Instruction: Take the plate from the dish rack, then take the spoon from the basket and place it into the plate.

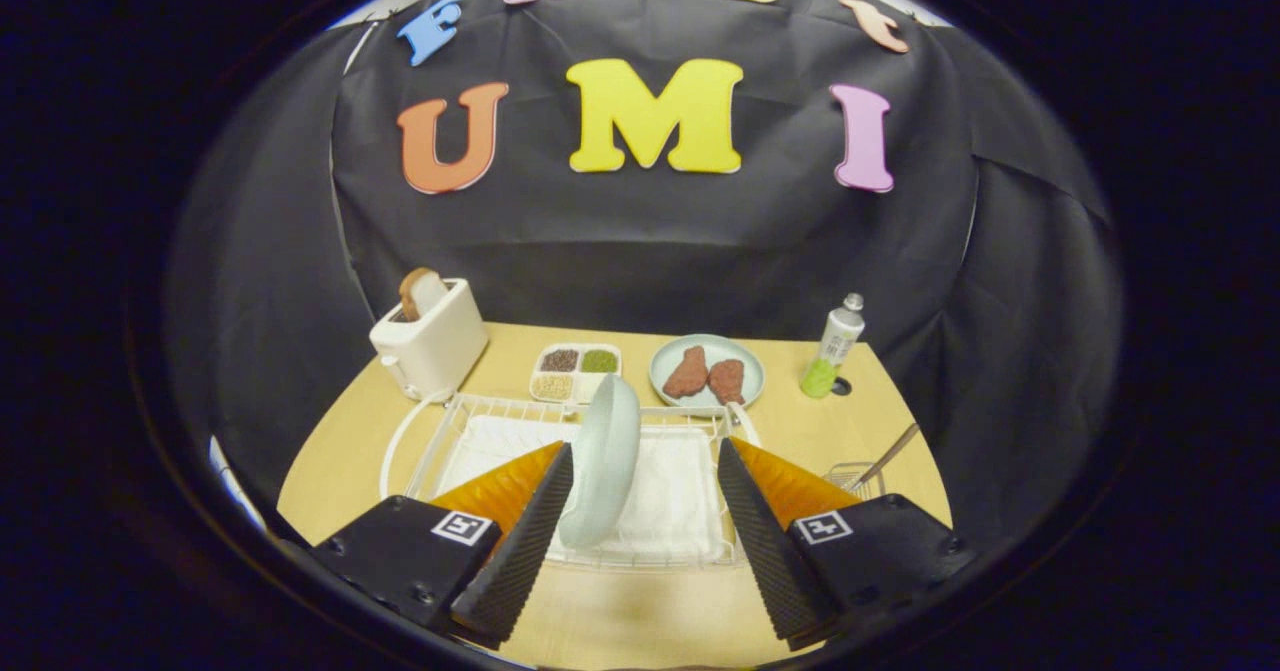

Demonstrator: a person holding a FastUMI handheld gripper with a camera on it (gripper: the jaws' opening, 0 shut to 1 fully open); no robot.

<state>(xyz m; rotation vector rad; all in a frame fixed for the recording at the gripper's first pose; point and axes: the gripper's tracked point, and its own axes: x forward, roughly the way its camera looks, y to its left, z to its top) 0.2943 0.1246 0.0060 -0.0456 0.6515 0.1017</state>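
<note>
Even overhead light on table [880, 421], soft shadows, strong fisheye bending at edges, sharp centre

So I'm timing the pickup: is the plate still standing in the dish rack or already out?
In. The plate stands on edge in the dish rack, between the open hand-held gripper fingers, neither visibly pressing it.

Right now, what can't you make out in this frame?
- Spoon: bowl hidden in the basket, itself partly behind the open claw.
- Plate: lower rim hidden by the near finger; contact unclear.
- Dish rack: front corners covered by the fingers.
- Bottle: label too small.
</note>
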